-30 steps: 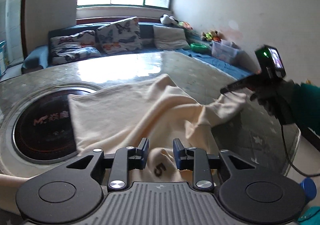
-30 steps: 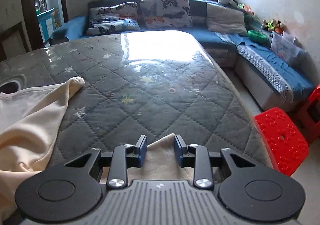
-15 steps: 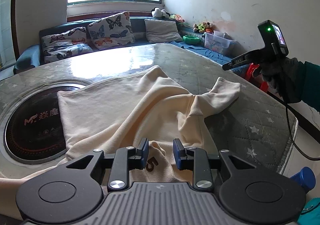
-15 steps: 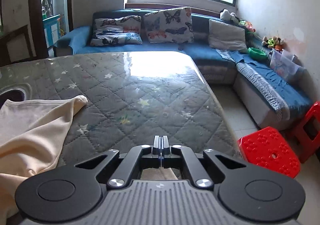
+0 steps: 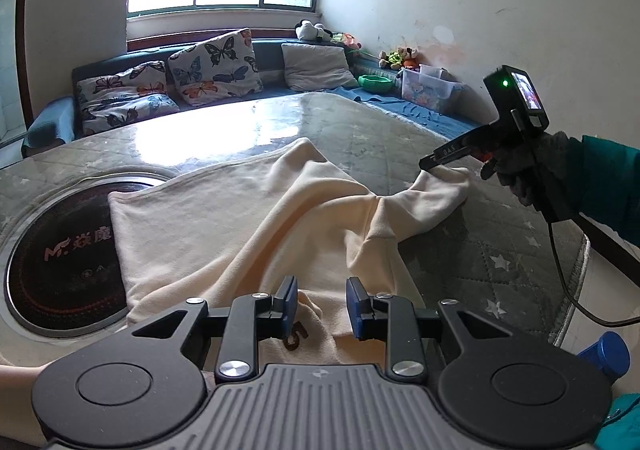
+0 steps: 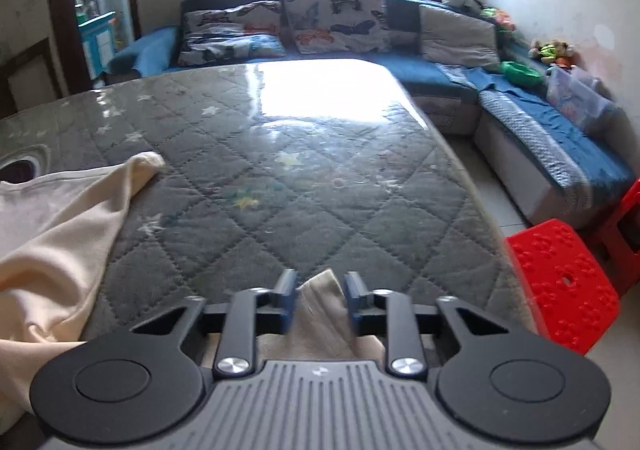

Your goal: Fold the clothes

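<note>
The left gripper [image 5: 318, 304] has its blue-padded fingers [image 5: 289, 298] spread apart, holding nothing; between them lies the cream-coloured soft knit garment [image 5: 224, 217], with a dark printed "5" [image 5: 298, 336] just below the gap. The right gripper [image 6: 318, 300] is likewise parted in its own view, with a creased sleeve end [image 6: 320, 290] of the garment standing between the pads — not pinched by them.

The garment lies spread over the grey quilted star-patterned table cover [image 6: 280, 189], which sits under a glossy, reflective clear sheet. The cloth is matte and wrinkled, with a raised fold running diagonally through the middle and one sleeve stretched out to the right.

The left wrist view alone shows the garment's body, its straight far hem, and a round black glass cooktop with a metal ring [image 5: 56, 254], whose near-right part the cloth overlaps. It also shows the right gripper from outside [image 5: 430, 161], its tip touching the sleeve end [image 5: 444, 185], in a grey-gloved hand [image 5: 536, 165]. The right wrist view alone shows the table's right edge, with a red perforated plastic stool [image 6: 560, 282] beyond it on the floor.

Bare quilted surface extends ahead of the right gripper up to a blue corner sofa with butterfly-print cushions [image 6: 332, 15].
</note>
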Action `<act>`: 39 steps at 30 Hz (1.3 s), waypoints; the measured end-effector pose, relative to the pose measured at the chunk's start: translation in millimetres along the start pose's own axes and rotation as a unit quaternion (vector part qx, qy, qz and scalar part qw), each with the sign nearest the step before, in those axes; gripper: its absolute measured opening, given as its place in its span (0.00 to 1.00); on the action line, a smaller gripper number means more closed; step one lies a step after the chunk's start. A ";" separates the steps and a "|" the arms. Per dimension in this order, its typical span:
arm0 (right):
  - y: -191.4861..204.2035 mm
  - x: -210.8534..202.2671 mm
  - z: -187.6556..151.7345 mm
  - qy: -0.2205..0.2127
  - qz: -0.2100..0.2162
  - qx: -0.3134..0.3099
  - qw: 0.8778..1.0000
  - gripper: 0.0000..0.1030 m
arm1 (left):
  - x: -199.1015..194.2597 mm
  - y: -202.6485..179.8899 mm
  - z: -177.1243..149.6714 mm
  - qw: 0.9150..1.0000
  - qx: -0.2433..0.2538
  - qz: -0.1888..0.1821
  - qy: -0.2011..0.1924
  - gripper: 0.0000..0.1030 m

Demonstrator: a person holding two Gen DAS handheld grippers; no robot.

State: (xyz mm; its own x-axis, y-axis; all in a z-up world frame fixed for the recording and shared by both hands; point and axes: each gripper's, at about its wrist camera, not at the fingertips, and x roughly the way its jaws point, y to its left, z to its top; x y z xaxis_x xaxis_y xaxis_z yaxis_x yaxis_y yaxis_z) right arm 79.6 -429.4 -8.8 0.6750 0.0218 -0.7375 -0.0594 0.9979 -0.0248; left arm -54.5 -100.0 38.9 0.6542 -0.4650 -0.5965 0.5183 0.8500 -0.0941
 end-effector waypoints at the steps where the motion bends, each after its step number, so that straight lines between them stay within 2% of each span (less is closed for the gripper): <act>1: 2.8 -0.2 0.2 0.000 0.001 -0.008 1.000 0.09 | 1.2 -0.8 -0.1 1.000 0.001 -0.001 0.001 0.28; 9: -7.3 -52.2 19.1 -0.096 0.014 -0.003 0.995 0.07 | 7.0 -6.0 0.9 1.000 0.011 -0.011 0.006 0.28; 13: -29.0 -89.8 27.5 -0.156 0.027 0.019 0.987 0.07 | 12.0 -12.6 5.3 1.000 0.021 -0.022 0.003 0.28; 17: -57.1 -112.7 18.8 -0.197 0.021 0.040 0.979 0.09 | 20.0 -22.5 10.9 0.999 0.031 -0.042 -0.001 0.28; 22: -91.7 -106.2 -14.3 -0.146 -0.036 0.075 0.986 0.10 | 39.0 -37.4 16.0 0.997 0.041 -0.069 0.005 0.28; 24: -86.9 -100.4 -20.3 -0.128 -0.030 0.070 0.989 0.15 | 48.9 -44.0 17.1 0.996 0.043 -0.079 0.011 0.29; 30: -62.1 -81.1 -32.9 -0.082 0.007 0.046 0.996 0.17 | 71.0 -66.2 15.1 0.994 0.052 -0.092 0.027 0.32; 31: -58.0 -77.9 -35.0 -0.074 0.013 0.042 0.996 0.20 | 71.5 -70.0 15.1 0.994 0.057 -0.089 0.026 0.32; 33: -48.4 -68.6 -37.7 -0.056 0.019 0.034 0.998 0.30 | 70.0 -76.2 16.3 0.994 0.067 -0.085 0.019 0.32; 35: -48.2 -59.4 -36.4 -0.049 0.017 0.036 0.998 0.31 | 68.9 -80.7 18.5 0.994 0.075 -0.082 0.013 0.36; 39: -53.3 -43.7 -33.3 -0.041 0.016 0.046 0.998 0.34 | 72.1 -89.1 20.8 0.992 0.105 -0.074 0.003 0.36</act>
State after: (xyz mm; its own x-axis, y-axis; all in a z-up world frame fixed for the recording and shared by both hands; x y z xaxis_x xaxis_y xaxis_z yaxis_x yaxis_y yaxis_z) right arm 28.8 -485.6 2.3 0.7323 0.0539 -0.6788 -0.0153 0.9979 0.0627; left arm -42.0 -214.4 20.8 0.5594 -0.5795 -0.5926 0.7120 0.7020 -0.0144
